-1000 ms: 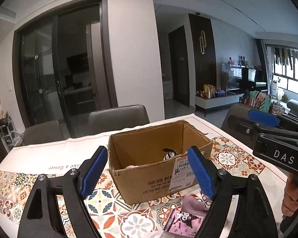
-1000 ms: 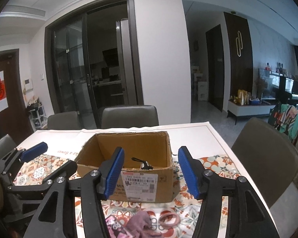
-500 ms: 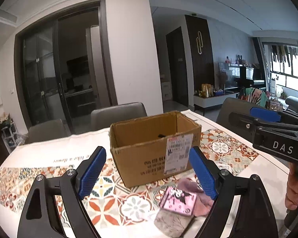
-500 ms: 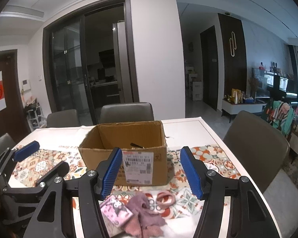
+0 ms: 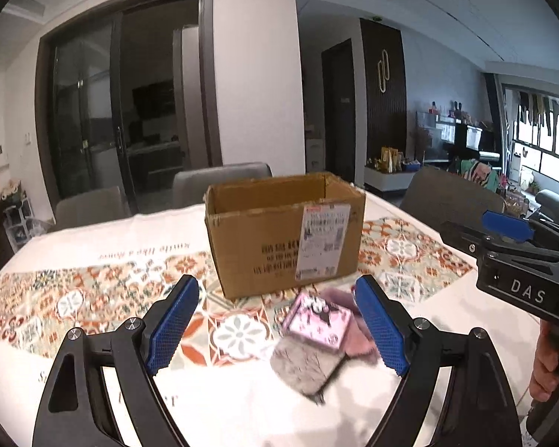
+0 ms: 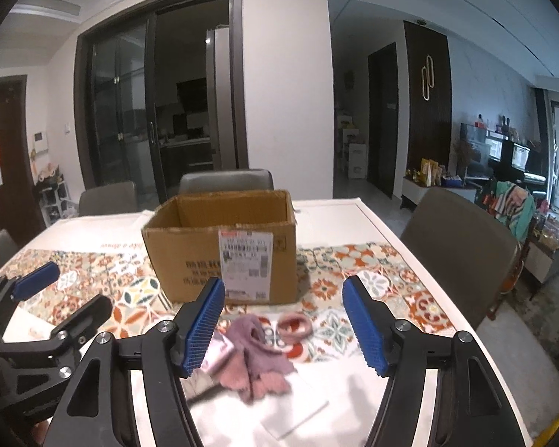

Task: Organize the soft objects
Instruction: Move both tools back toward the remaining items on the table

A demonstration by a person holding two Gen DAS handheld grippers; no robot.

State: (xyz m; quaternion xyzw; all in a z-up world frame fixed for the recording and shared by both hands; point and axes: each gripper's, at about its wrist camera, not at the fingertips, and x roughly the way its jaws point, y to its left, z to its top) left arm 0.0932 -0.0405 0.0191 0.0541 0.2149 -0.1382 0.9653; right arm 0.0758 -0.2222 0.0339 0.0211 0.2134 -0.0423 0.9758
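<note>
Both hand-held grippers, left [image 5: 275, 326] and right [image 6: 283, 320], gape apart; "DAS" marks the right one.

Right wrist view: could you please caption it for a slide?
Open right gripper above pink gloves and scrunchie, before a cardboard box.

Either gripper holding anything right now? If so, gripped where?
Nothing held. Left gripper and right gripper are both open and empty, above the soft items lying on the table.

Right gripper [image 6: 283, 320] hangs open above pink gloves [image 6: 257, 365] before cardboard box [image 6: 220, 249].
</note>
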